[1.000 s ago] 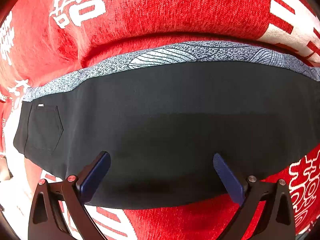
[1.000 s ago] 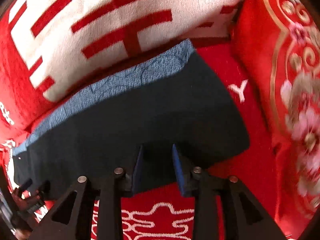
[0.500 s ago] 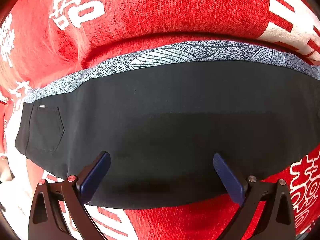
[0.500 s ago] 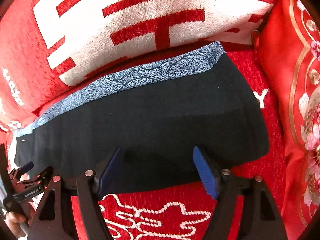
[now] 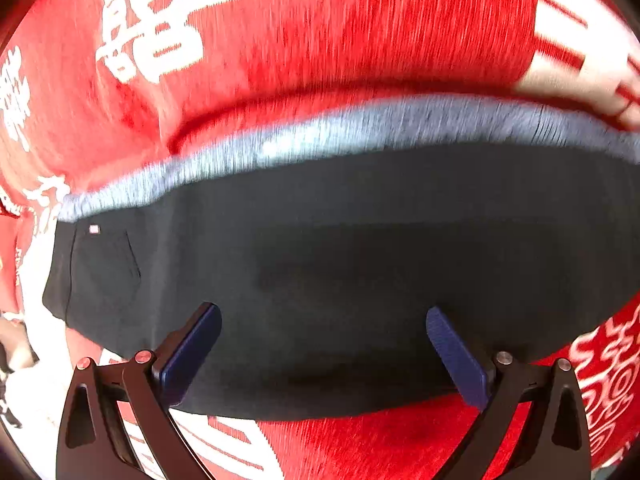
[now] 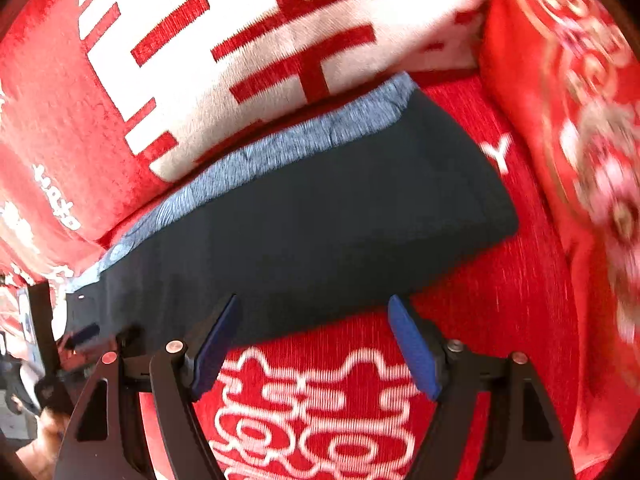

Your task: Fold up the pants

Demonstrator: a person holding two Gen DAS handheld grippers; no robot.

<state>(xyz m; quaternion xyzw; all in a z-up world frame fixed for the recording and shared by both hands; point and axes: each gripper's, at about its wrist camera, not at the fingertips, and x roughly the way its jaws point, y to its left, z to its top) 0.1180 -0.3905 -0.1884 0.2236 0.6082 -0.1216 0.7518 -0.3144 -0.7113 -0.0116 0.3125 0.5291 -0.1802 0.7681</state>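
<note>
The left gripper (image 5: 323,344) is standing with its blue pads spread wide apart and gripping nothing, its tips hanging over the near edge of the pants (image 5: 360,272); the right gripper (image 6: 314,340) is likewise gaping, its left pad lying over the near hem of the pants (image 6: 304,232) and its right pad over bare cover, with no cloth between them; the pants are lying flat as a long dark band across the red patterned cover (image 5: 360,448), doubled lengthwise so that a grey-blue printed strip (image 5: 360,128) is running along their far edge; a back pocket (image 5: 104,264) with a small pale tag is showing at their left end in the left wrist view; their right end is lying cut off square just short of a white letter on the red cover (image 6: 500,320); beyond the far edge a cushion with red and white characters (image 6: 260,40) is pressing close against the strip; to the right a red cushion with gold and floral ornament (image 6: 580,140) is standing, blurred; the left gripper (image 6: 80,334) is appearing at the lower left edge of the right wrist view, beside the pocket end.
</note>
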